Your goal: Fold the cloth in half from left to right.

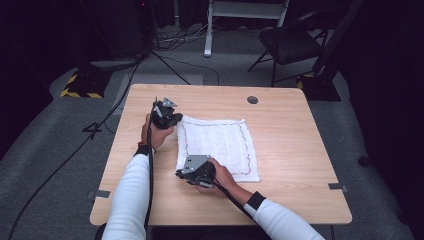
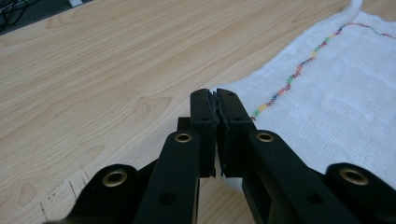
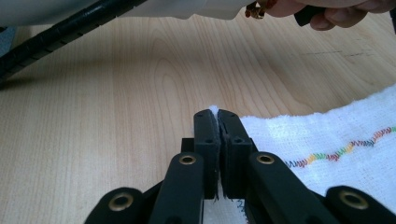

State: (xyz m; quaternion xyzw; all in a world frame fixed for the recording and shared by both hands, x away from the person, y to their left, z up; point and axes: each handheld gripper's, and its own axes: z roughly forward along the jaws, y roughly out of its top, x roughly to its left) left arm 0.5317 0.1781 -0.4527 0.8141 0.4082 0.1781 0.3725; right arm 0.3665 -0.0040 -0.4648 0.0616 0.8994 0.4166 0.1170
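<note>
Cloth (image 1: 217, 145) lies on table (image 1: 295, 150), chair (image 1: 290, 42) behind.

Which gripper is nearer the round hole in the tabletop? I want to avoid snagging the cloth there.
Left. The left gripper pinches the cloth at its far corner, closer to the hole; the right gripper pinches the near corner, farther away.

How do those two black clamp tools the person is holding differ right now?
The left gripper pinches the cloth at its far left corner; the right gripper pinches the near left corner. The left one is close to the table's far side, the right one nearer the person. Both have their fingers shut on the cloth's edge, low over the wood.
</note>
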